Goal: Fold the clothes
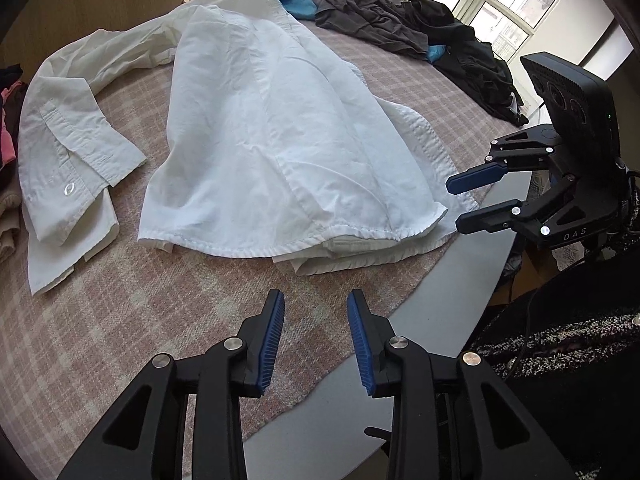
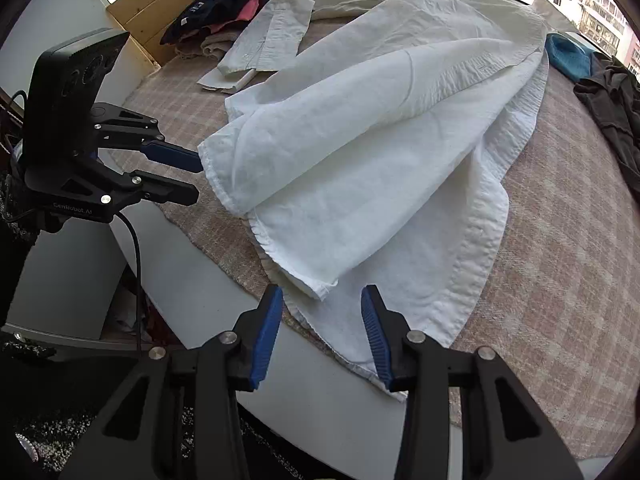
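Note:
A white shirt (image 1: pixel 260 120) lies spread on a pink checked cloth (image 1: pixel 120 320), one side folded over its body, a cuffed sleeve (image 1: pixel 60 140) stretched out to the left. My left gripper (image 1: pixel 315 308) hovers open just short of the hem, with nothing between its jaws. From the right wrist view, the left gripper (image 2: pixel 198 180) sits at the shirt's (image 2: pixel 380 120) hem edge with its jaws apart. My right gripper (image 2: pixel 322 300) stands open with a folded hem corner (image 2: pixel 316 288) lying between its pads, which do not press on it. The right gripper (image 1: pixel 454 205) also shows beside the hem's right end.
A heap of dark clothes (image 1: pixel 400 20) and a blue garment (image 1: pixel 298 4) lie at the far side by the windows. Folded dark and pink clothes (image 2: pixel 232 4) are stacked beyond the sleeve. The grey table edge (image 1: pixel 460 280) curves near me, with a person's speckled dark sleeve (image 1: pixel 560 340) past it.

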{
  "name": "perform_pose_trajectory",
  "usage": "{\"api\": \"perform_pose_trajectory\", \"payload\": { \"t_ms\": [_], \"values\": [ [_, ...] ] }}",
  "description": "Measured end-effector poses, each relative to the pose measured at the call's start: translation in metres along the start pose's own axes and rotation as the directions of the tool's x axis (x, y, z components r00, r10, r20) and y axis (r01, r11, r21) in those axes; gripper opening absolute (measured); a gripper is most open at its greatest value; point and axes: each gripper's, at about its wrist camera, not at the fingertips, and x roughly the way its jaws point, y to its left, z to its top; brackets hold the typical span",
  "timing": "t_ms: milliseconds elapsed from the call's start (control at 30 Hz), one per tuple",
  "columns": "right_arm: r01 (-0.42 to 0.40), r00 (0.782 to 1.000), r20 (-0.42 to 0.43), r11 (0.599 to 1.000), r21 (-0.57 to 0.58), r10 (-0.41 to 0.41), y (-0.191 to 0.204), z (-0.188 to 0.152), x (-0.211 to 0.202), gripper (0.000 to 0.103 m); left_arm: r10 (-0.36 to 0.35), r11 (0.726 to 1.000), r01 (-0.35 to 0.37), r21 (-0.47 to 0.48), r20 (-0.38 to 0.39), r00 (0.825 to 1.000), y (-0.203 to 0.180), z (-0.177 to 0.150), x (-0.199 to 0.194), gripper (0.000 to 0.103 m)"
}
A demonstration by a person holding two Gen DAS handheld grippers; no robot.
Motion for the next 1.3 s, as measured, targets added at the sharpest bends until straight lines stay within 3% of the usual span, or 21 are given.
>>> {"api": "perform_pose_trajectory", "payload": {
  "t_ms": [67, 100, 133, 300, 500, 600, 633, 667, 767, 867, 1000, 1100, 1167, 1233, 1300],
  "values": [
    [-0.003, 1.000, -0.005, 1.000, 0.011, 0.003, -0.002, 0.002, 0.005, 0.025, 0.002, 1.000, -0.002, 0.012, -0.006, 1.000, -0.001, 0.003, 0.005, 0.031],
    [-0.008, 1.000, -0.011, 1.000, 0.019, 0.008, -0.003, 0.002, 0.006, 0.010, 0.002, 1.000, -0.002, 0.017, -0.010, 1.000, -0.002, 0.004, 0.007, 0.031],
    [-0.014, 1.000, -0.016, 0.999, 0.029, 0.014, -0.005, 0.002, 0.006, 0.007, 0.003, 1.000, -0.003, 0.022, -0.013, 1.000, -0.003, 0.005, 0.010, 0.031],
    [-0.079, 0.997, -0.004, 0.994, 0.080, 0.080, -0.011, -0.002, -0.009, 0.004, -0.002, 1.000, 0.002, 0.024, -0.008, 1.000, -0.004, 0.013, 0.017, 0.031],
    [-0.163, 0.987, 0.042, 0.973, 0.166, 0.158, -0.019, -0.002, -0.026, 0.004, 0.053, 0.998, -0.052, 0.042, -0.023, 0.998, -0.003, 0.014, 0.027, 0.030],
    [-0.184, 0.983, 0.034, 0.967, 0.176, 0.181, -0.017, -0.003, -0.023, 0.004, 0.045, 0.999, -0.045, 0.029, -0.007, 0.999, 0.001, 0.017, 0.027, 0.019],
    [-0.208, 0.978, 0.037, 0.961, 0.181, 0.205, -0.015, -0.003, -0.022, 0.004, 0.038, 0.999, -0.038, 0.023, -0.003, 0.999, 0.002, 0.018, 0.026, 0.005],
    [-0.231, 0.973, 0.040, 0.955, 0.185, 0.228, -0.013, -0.003, -0.022, 0.004, 0.045, 0.999, -0.045, 0.018, 0.007, 0.999, 0.003, 0.019, 0.023, 0.001],
    [-0.220, 0.973, -0.033, 0.965, 0.142, 0.227, 0.000, -0.001, -0.008, 0.004, 0.051, 0.999, -0.051, -0.010, 0.074, 0.996, 0.012, 0.018, -0.001, 0.001],
    [-0.225, 0.970, -0.056, 0.964, 0.142, 0.235, -0.014, 0.000, -0.020, 0.006, 0.052, 0.997, -0.047, -0.057, 0.077, 0.996, 0.025, 0.010, -0.016, 0.001],
    [-0.145, 0.987, 0.108, 0.958, 0.247, 0.121, -0.091, 0.022, -0.069, 0.036, 0.098, 0.993, -0.095, -0.067, 0.029, 0.995, 0.028, -0.001, -0.014, 0.001],
    [-0.042, 0.979, 0.200, 0.938, 0.343, -0.029, -0.162, 0.058, -0.088, 0.038, 0.124, 0.988, -0.120, -0.096, 0.036, 0.992, 0.022, -0.006, -0.024, 0.003],
    [-0.010, 0.969, 0.233, 0.925, 0.381, -0.086, -0.203, 0.090, -0.086, 0.038, 0.116, 0.990, -0.109, -0.094, 0.076, 0.990, 0.002, -0.004, -0.034, 0.013],
    [0.013, 0.969, 0.226, 0.928, 0.372, -0.104, -0.231, 0.127, -0.073, 0.038, 0.127, 0.990, -0.121, -0.071, 0.098, 0.987, -0.024, 0.007, -0.036, 0.026],
    [0.038, 0.973, 0.202, 0.939, 0.343, -0.113, -0.257, 0.163, -0.056, 0.038, 0.136, 0.990, -0.133, -0.038, 0.105, 0.985, -0.049, 0.024, -0.032, 0.027]
  ]
}}
